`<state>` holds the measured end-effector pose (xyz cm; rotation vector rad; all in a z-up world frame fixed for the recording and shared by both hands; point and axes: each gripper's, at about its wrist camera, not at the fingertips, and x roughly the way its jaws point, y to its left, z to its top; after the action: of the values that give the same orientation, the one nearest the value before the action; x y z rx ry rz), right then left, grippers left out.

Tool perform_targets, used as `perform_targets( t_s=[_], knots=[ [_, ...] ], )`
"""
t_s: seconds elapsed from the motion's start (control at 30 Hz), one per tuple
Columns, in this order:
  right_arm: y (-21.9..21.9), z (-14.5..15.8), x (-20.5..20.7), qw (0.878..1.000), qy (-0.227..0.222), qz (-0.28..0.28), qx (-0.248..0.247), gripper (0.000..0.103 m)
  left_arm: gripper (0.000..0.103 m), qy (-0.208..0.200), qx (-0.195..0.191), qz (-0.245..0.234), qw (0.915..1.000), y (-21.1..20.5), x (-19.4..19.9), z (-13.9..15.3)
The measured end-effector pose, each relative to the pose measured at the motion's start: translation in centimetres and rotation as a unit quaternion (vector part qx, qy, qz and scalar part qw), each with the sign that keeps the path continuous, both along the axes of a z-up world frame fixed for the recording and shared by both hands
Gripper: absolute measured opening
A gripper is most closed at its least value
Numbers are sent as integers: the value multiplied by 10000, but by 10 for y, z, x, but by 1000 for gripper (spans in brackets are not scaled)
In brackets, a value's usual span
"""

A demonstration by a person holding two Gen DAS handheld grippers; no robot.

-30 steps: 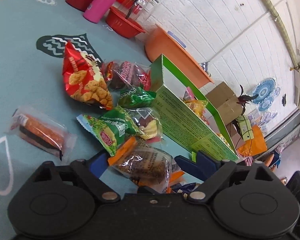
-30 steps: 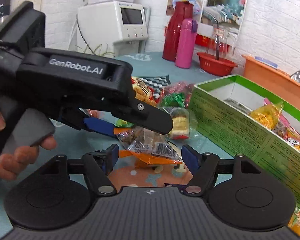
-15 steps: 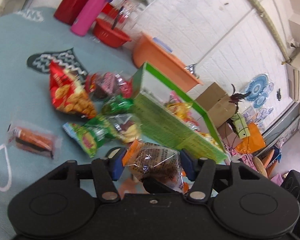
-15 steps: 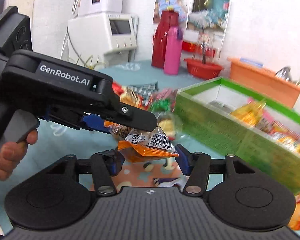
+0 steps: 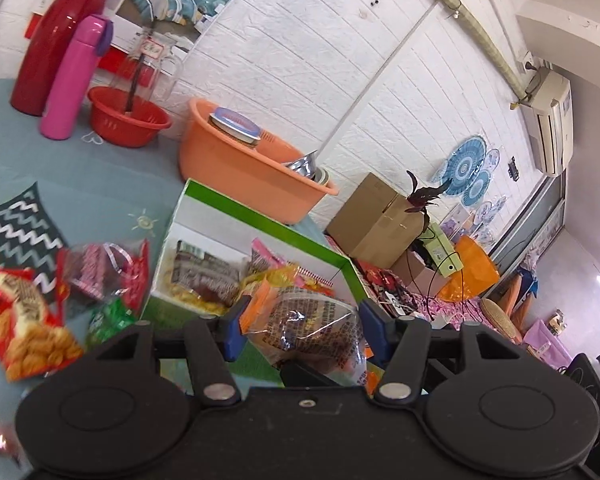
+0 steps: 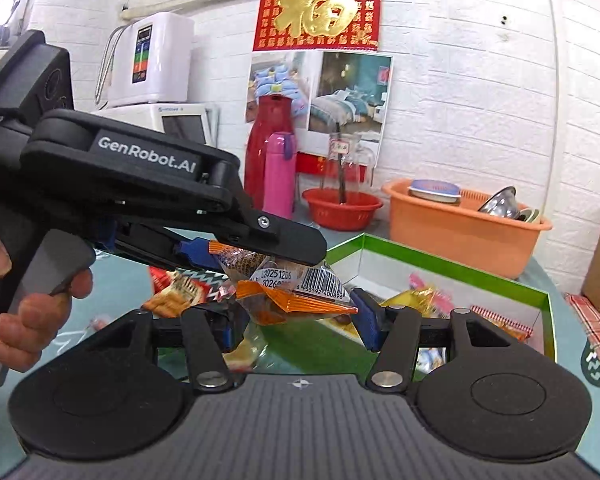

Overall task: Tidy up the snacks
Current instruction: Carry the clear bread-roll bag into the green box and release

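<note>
A clear snack packet (image 5: 312,328) with orange crimped ends and a barcode hangs in the air in front of the green cardboard box (image 5: 260,220). My left gripper (image 5: 300,328) is shut on it, one blue pad on each side. In the right wrist view the left gripper (image 6: 236,252) reaches in from the left with the packet (image 6: 296,292). My right gripper (image 6: 294,324) has its pads against the packet's two ends. The box (image 6: 452,264) is open-topped and holds several snack packs. A person's hand (image 6: 32,312) grips the left handle.
On the teal tablecloth left of the box lie a red chips bag (image 5: 28,320), a red-and-clear packet (image 5: 96,272) and a green packet (image 5: 108,320). Behind stand an orange basin (image 5: 252,168), a red bowl (image 5: 128,116), a pink bottle (image 5: 72,80) and a red thermos (image 5: 56,36).
My left gripper closed on the packet and lifted it off the table toward the box. My right gripper narrowed onto the packet's ends and rose with it.
</note>
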<state>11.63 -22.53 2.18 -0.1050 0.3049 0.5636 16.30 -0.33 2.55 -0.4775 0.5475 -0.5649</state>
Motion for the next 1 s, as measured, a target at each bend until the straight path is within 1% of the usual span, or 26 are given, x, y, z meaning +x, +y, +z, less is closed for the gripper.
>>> perform_targets(
  t_s=[0.1,0.3,0.4,0.43,0.5,0.53,0.57,0.6,0.67,0.77,0.83,0.93,1.0],
  knots=[
    [-3,-1,19,10000,43,-46,54,91,53,46,-1,-54,10000,-4,21,-3],
    [-4,-6,44,9997,108,-186,130,91,54,68,32,-95,9999,-7,52,-9],
    [-5,-10,56,9995,103,-220,203,91,55,11,121,-89,9999,-8,63,-11],
    [-5,-12,59,9995,108,-214,220,91,57,9,158,-81,9998,-8,66,-12],
    [-4,-19,67,9995,214,-166,179,94,80,87,300,-34,9995,-10,74,-17],
    [-2,-23,71,9993,303,-184,99,95,103,117,386,13,9992,-11,76,-20],
    [1,-27,74,9990,395,-224,-15,101,103,115,465,82,9988,-11,75,-23],
    [2,-30,74,9987,437,-262,-93,103,103,98,544,137,9984,-11,74,-24],
    [-2,-33,67,9987,321,-402,-17,103,103,70,568,119,9983,-9,70,-25],
    [-7,-26,64,9980,438,-447,41,103,103,49,538,149,9984,-5,63,-20],
    [-13,-18,56,9980,444,-433,141,103,103,6,507,146,9986,-4,54,-12],
    [-24,-3,38,9982,295,-449,248,103,103,-87,465,129,9988,-3,34,2],
    [-34,6,21,9981,172,-442,381,103,103,-43,507,202,9985,-3,19,10]
  ],
)
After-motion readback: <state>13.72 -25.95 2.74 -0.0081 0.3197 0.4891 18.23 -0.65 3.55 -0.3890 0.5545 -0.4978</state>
